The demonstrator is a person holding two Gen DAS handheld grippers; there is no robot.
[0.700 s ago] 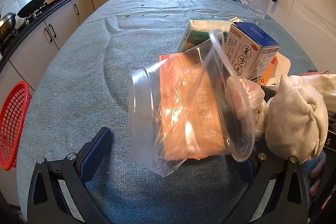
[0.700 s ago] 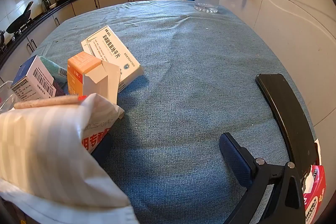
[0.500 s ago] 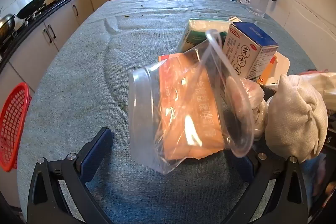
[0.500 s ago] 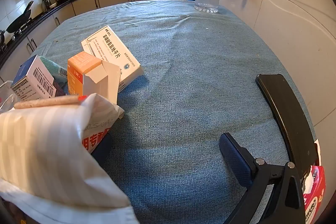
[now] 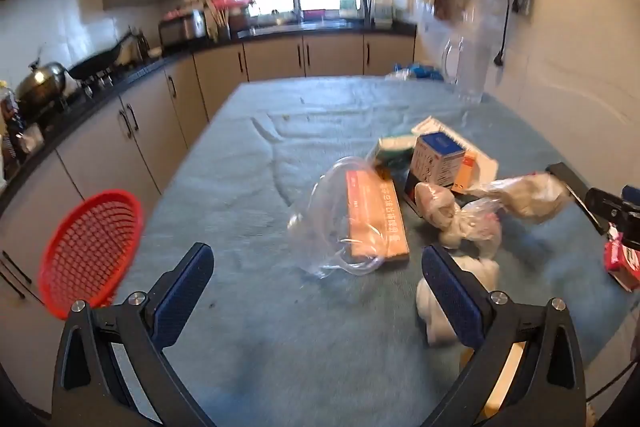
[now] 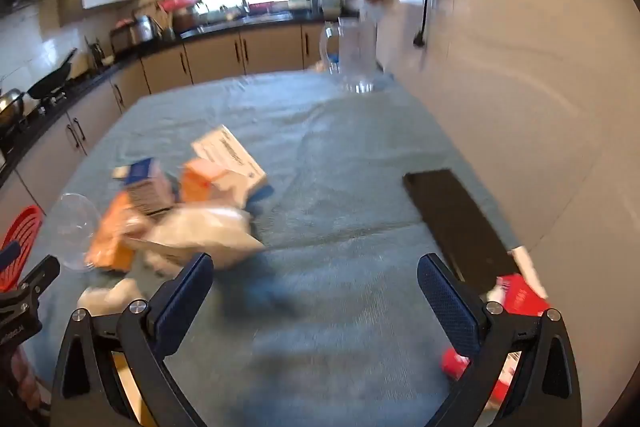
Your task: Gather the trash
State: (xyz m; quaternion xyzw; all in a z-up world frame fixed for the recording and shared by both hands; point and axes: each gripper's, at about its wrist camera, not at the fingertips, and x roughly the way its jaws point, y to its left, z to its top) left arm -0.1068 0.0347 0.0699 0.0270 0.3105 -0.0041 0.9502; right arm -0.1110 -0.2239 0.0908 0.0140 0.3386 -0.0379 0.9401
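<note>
Left wrist view: the left tool [image 5: 318, 291] hangs wide open and empty above the blue-grey cloth-covered bench [image 5: 248, 187]. The trash lies ahead of it – a clear plastic cup [image 5: 326, 223] against a flat orange carton [image 5: 376, 215], a blue-and-white box [image 5: 438, 157], crumpled white bags [image 5: 468, 223]. A red mesh basket [image 5: 90, 253] sits off the bench's left edge. The right tool [image 6: 316, 299] also gapes empty – the trash pile left of it.

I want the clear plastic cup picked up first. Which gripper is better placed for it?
Left. The left gripper is open, and the clear cup lies just ahead between its fingers' line. The right gripper, also open, faces bare cloth; the cup sits far to its left.
</note>
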